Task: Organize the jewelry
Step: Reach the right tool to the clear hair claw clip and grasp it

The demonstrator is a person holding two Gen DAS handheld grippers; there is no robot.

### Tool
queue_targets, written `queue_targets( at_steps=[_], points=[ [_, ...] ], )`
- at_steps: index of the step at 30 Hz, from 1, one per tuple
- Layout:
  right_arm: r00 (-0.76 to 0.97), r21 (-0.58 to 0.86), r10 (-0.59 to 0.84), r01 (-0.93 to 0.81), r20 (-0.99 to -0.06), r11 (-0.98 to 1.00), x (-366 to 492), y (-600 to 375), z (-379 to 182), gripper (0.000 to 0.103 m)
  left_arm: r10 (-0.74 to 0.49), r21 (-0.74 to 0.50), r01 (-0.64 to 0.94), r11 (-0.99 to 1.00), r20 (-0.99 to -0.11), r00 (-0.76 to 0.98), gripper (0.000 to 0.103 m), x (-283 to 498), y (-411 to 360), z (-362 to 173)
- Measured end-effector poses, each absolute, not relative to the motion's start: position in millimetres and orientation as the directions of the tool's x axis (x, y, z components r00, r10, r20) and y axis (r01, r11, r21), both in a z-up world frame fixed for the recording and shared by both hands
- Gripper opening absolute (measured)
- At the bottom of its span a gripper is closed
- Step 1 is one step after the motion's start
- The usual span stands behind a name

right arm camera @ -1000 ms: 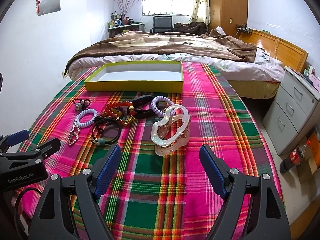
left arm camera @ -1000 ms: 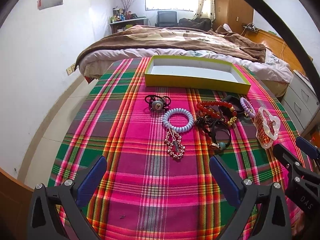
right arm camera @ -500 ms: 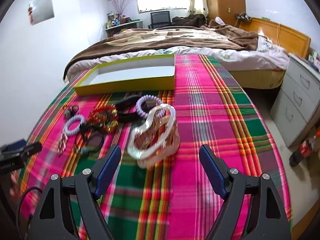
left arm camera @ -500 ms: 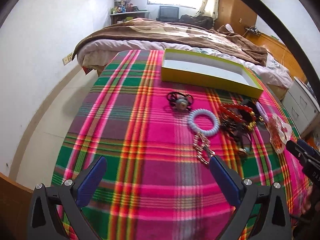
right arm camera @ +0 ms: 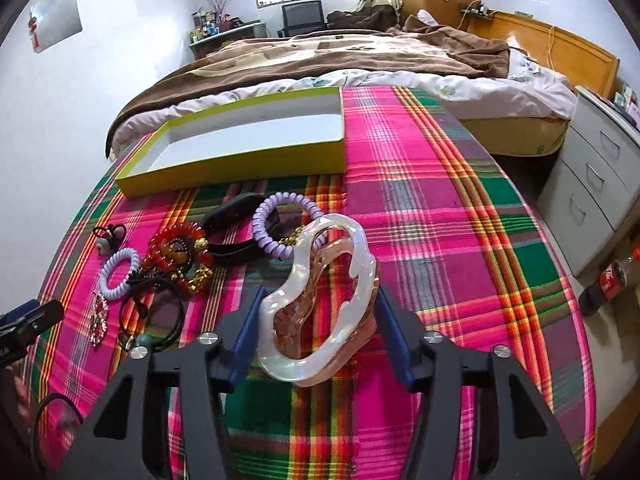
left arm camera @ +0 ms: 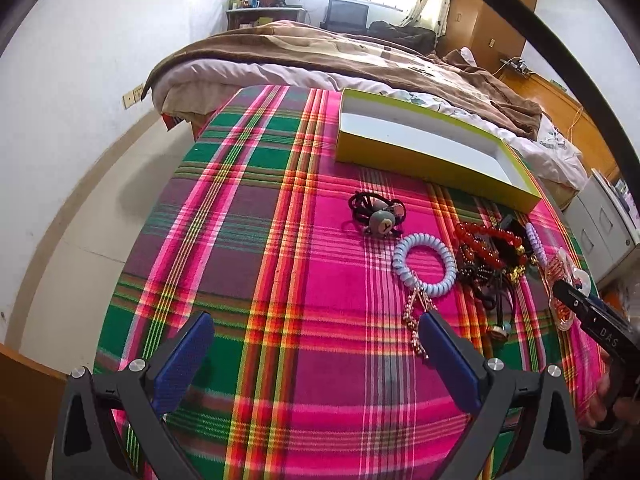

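The plaid-covered worktop [right arm camera: 460, 216] lay bare from 12 to 3 o'clock of the right gripper [right arm camera: 316, 336], its edge dropping toward the drawers. The empty yellow box [right arm camera: 240, 160] waited at 11 o'clock. The clear hair claw [right arm camera: 316, 300] sat between the right jaws as they closed; contact was unclear. Judged step: first pick; next, lift it clear to the box. The left gripper [left arm camera: 316, 356] hung wide over bare cloth, jewelry at 1 o'clock.
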State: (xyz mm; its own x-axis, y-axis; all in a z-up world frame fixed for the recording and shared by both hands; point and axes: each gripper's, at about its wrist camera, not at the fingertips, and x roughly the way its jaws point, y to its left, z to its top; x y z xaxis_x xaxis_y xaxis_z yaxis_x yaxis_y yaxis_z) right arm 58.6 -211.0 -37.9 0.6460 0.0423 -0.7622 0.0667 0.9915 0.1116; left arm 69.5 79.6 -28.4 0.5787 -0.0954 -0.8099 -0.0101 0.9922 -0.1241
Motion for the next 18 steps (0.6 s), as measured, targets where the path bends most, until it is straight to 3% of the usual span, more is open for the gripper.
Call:
queue_targets(
  at_steps=[14, 18],
  points=[
    [0.684, 0.139, 0.017, 0.123, -0.729, 0.983, 48, -241, -19, 0.048, -0.131, -0.151, 0.012, 0.989, -0.814, 0.566, 0.1, 128, 65, -26],
    [0.689, 0.138, 0.011, 0.129, -0.724, 0.982, 51, -244, -15, 0.048, -0.113, -0.128, 0.011, 0.992, -0.828, 0.55, 0.092, 144, 55, -35]
  ],
)
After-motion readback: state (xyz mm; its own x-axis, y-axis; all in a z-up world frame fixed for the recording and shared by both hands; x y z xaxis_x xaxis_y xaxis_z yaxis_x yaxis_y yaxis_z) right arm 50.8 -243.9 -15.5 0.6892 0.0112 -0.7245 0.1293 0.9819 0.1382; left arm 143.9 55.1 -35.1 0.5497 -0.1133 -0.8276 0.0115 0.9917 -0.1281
